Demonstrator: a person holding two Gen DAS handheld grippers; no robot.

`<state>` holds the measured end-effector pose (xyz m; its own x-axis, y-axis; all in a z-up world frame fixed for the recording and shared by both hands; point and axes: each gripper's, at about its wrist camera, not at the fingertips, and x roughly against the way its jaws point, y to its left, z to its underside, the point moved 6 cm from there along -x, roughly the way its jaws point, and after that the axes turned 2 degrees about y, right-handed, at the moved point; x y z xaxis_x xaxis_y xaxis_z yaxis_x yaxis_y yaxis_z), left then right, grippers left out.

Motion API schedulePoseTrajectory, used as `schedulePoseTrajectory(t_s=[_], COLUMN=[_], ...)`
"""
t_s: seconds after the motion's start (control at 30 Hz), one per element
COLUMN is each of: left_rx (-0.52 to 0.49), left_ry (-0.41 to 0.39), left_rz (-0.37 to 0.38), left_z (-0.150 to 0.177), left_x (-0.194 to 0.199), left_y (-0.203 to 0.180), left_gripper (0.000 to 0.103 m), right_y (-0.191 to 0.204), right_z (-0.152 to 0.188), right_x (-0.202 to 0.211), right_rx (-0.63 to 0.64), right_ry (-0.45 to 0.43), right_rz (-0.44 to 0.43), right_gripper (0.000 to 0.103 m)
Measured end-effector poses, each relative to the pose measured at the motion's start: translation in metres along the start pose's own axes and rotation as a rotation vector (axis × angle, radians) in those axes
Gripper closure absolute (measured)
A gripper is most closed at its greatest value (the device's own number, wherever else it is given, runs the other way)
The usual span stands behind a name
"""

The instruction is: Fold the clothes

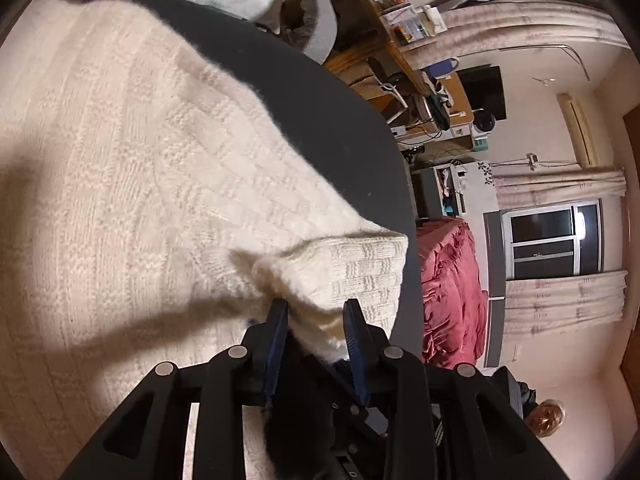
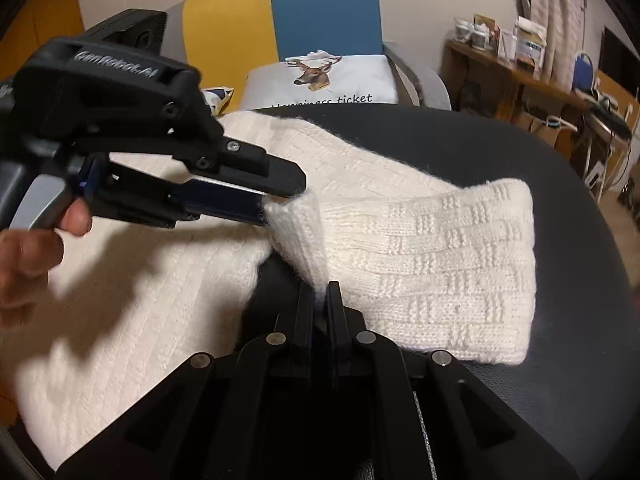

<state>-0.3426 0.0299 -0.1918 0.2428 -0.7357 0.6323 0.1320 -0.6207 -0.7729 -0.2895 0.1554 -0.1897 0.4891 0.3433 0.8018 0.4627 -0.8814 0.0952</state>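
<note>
Sweater point(image 2: 160, 280), a cream knit, is lying spread on the dark round worktop point(image 2: 560, 260), with its sleeve point(image 2: 432, 264) reaching out toward 3 o'clock in the right wrist view. Nearest that camera, the right hand-held gripper point(image 2: 320, 300) is pinching the sleeve's near edge, jaws almost together on a thin ridge of knit at 6 o'clock. The left hand-held gripper point(image 2: 276, 200) is coming in from 9 o'clock, a hand point(image 2: 28, 248) squeezing its grip, and is clamping the raised fold where sleeve meets body. In its own view the left hand-held gripper point(image 1: 316, 312) is showing a bunch of knit sitting between its blue pads point(image 1: 354, 332), which are standing somewhat apart around the thick cloth.

Two grasps on one sleeve are probably keeping its edge taut, so it can be carried over the body without sagging; whether that fold is being started or adjusted, I cannot tell.

Farther off, at 12 o'clock, a deer cushion point(image 2: 320, 80) is resting on a blue and yellow chair point(image 2: 320, 12).
</note>
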Motion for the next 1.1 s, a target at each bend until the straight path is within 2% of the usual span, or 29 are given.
schedulePoseTrajectory(t_s=[0.23, 0.3, 0.37, 0.43, 0.5, 0.6, 0.83, 1.0, 1.1], left_rx=[0.034, 0.023, -0.012, -0.047, -0.084, -0.146, -0.384, -0.427, -0.449], left_ry=[0.043, 0.025, 0.008, -0.006, -0.043, -0.104, -0.246, -0.371, -0.451], left_rz=[0.023, -0.008, -0.058, -0.095, -0.106, -0.093, -0.054, -0.010, -0.009], left_z=[0.008, 0.010, 0.013, 0.016, 0.016, 0.014, -0.015, -0.052, -0.064], left_x=[-0.015, -0.016, -0.016, -0.016, -0.011, 0.001, 0.040, 0.092, 0.136], left_y=[-0.006, -0.006, -0.005, -0.006, -0.012, -0.029, -0.129, -0.177, -0.181], left_gripper=[0.074, 0.079, 0.092, 0.096, 0.101, 0.101, 0.101, 0.101, 0.101], right_y=[0.000, 0.004, 0.001, -0.004, -0.009, -0.023, -0.068, -0.079, -0.077], right_z=[0.000, 0.000, 0.002, 0.003, 0.004, 0.009, 0.042, 0.071, 0.083], right_x=[0.000, 0.000, 0.000, 0.002, 0.005, 0.018, 0.056, 0.060, 0.061], right_rx=[-0.006, 0.013, 0.004, -0.031, -0.070, -0.171, -0.469, -0.567, -0.592], right_ry=[-0.005, -0.001, 0.008, 0.010, 0.005, -0.017, -0.087, -0.071, -0.064], right_rz=[0.009, 0.026, 0.028, 0.009, -0.012, -0.043, -0.122, -0.116, -0.118], right_gripper=[0.097, 0.097, 0.094, 0.093, 0.092, 0.091, 0.088, 0.088, 0.088])
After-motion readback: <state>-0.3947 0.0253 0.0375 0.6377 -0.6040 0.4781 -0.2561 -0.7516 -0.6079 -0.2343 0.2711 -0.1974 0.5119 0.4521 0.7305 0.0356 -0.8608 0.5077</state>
